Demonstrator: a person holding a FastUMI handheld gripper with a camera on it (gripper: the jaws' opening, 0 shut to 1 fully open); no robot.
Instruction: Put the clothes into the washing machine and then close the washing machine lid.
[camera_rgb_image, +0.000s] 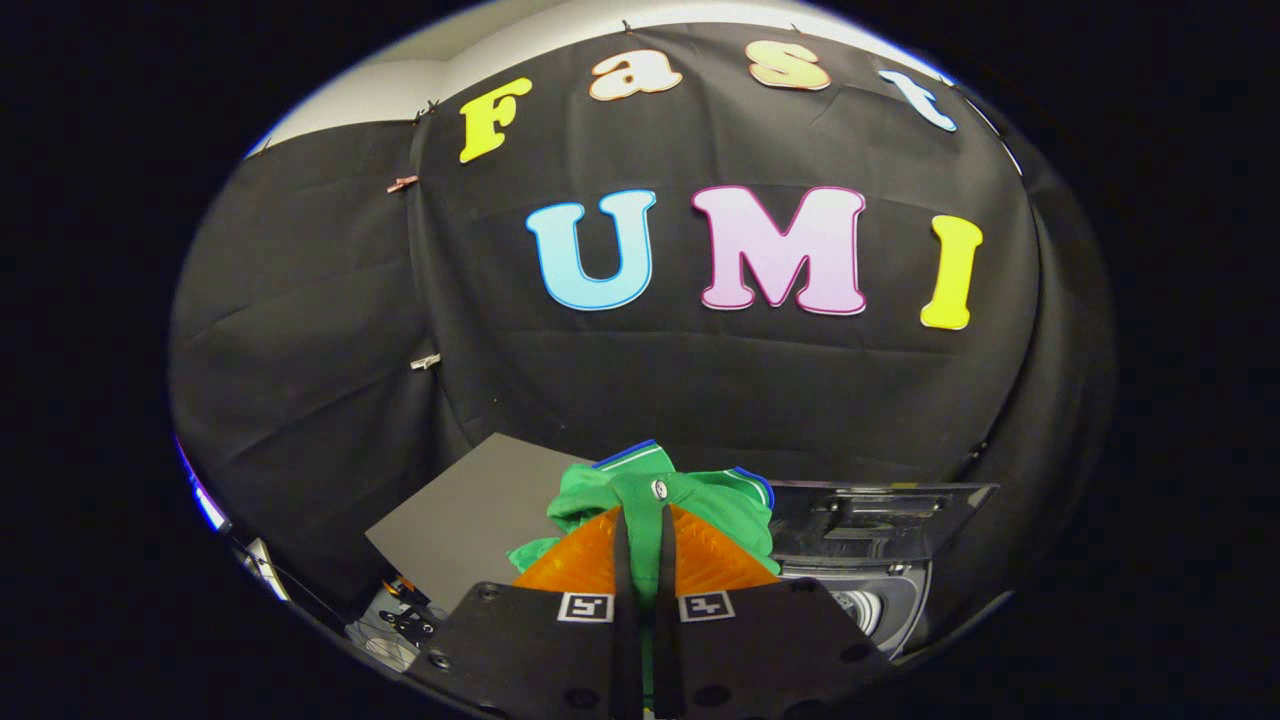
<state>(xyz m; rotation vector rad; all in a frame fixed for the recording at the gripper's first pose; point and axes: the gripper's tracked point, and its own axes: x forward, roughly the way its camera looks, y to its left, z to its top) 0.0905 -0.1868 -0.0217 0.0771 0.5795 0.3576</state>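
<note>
A green garment (690, 495) with blue and white trim hangs bunched in the air, pinched between my two fingers. My gripper (643, 530) is shut on a fold of it, and cloth spills out above and to both sides of the fingertips. Below and to the right stands the washing machine (885, 590) with its dark lid (880, 510) raised open. Part of the round drum opening (862, 608) shows just right of the fingers. The rest of the garment is hidden behind my fingers.
A flat dark grey board (470, 520) lies to the left of the garment. Below it, some small black hardware and cables (405, 620) sit near the floor. Black cloth walls close the booth behind and on both sides.
</note>
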